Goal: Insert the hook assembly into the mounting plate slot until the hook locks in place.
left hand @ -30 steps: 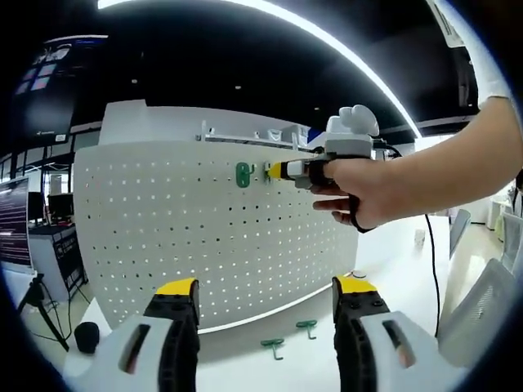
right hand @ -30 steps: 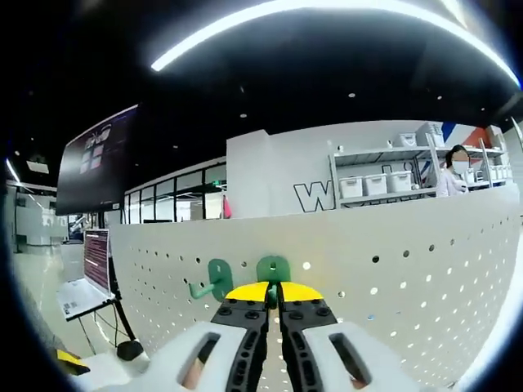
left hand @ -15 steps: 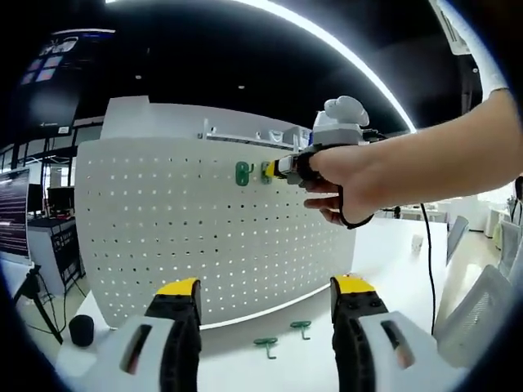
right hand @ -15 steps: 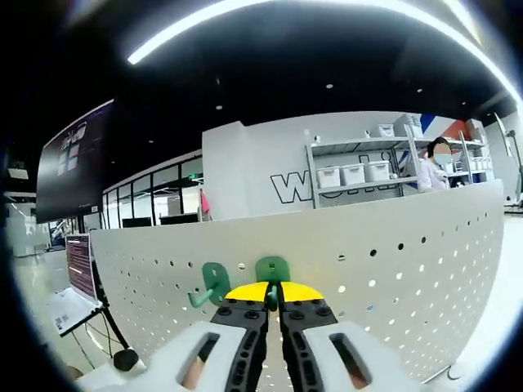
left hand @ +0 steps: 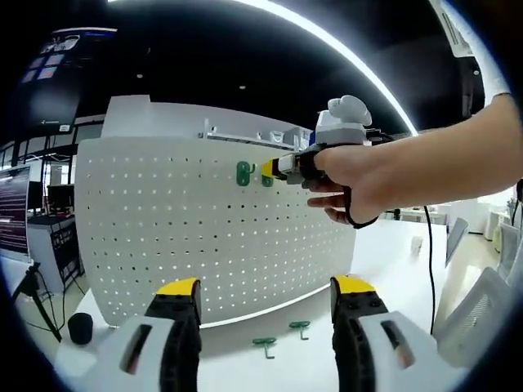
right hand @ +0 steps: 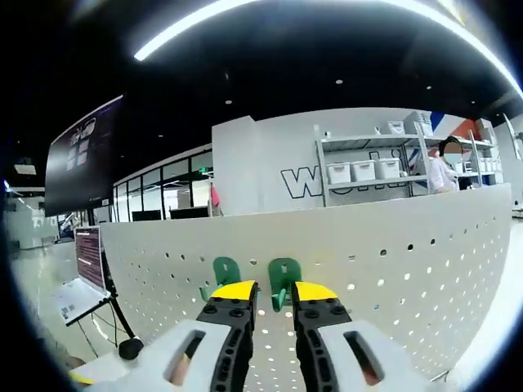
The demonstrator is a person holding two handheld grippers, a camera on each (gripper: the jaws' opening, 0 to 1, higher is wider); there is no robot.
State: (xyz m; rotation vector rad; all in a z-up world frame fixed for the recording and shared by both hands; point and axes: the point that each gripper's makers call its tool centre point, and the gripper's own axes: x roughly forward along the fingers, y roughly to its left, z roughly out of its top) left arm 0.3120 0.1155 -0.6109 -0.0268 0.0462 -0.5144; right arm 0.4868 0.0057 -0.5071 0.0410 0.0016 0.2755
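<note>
A white pegboard mounting plate [left hand: 188, 237] stands upright on the table. Two green hooks hang side by side near its top edge, a left hook [left hand: 243, 172] and a right hook [left hand: 267, 178]. A hand holds my right gripper [left hand: 272, 169] at the right hook. In the right gripper view the jaws of that gripper [right hand: 275, 291] stand slightly apart, and the right hook [right hand: 283, 276] sits on the board between them. The left hook [right hand: 222, 273] is just beside it. My left gripper [left hand: 265, 287] hangs open and empty in front of the board's lower part.
Two more green hooks [left hand: 265, 346] [left hand: 300, 328] lie on the white table in front of the board. A black round object [left hand: 80, 327] sits at the table's left end. Shelves with white bins [right hand: 359, 171] and a person [right hand: 448, 167] are far behind.
My right gripper's jaws have parted and let go of the right hook, which stays on the board. The left gripper has barely moved.
</note>
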